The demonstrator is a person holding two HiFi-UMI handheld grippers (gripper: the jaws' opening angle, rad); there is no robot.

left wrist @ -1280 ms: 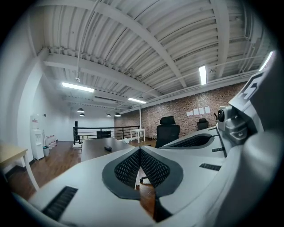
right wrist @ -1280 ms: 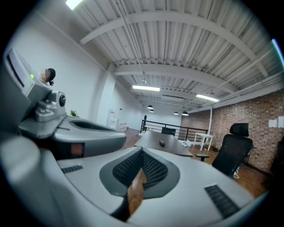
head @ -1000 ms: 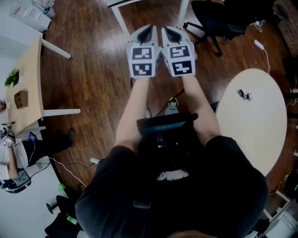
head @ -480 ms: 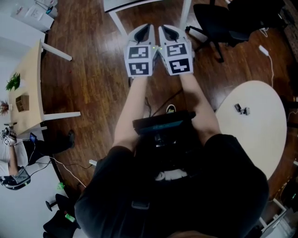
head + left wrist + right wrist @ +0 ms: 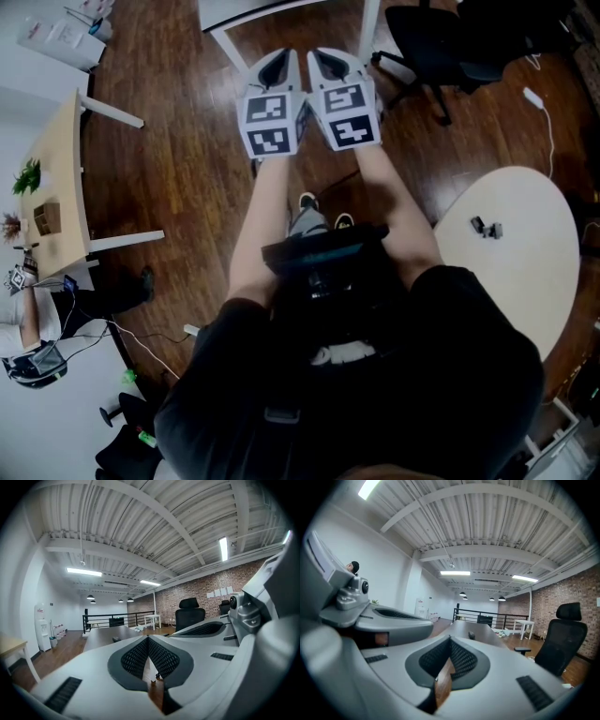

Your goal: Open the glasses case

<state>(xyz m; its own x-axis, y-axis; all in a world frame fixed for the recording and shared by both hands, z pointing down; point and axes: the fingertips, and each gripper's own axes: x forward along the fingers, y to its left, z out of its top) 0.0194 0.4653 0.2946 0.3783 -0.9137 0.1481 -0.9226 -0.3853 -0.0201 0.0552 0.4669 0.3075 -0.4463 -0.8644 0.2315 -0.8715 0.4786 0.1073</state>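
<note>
The glasses case could not be told for sure; it may have been the small dark thing [image 5: 471, 635] on the long table [image 5: 480, 631] ahead of the jaws. The left gripper [image 5: 278, 64] and right gripper [image 5: 328, 62], side by side, were both closed on nothing. Since a second before they had drawn nearer that table, and a shoe [image 5: 307, 201] had come into sight beneath them.

Bright, even light comes from ceiling strip lamps [image 5: 84, 572]; soft glare lies on the wooden floor [image 5: 178, 141]. Fisheye bending, black corners; the left hand-held gripper [image 5: 148, 640] looks soft close up.
</note>
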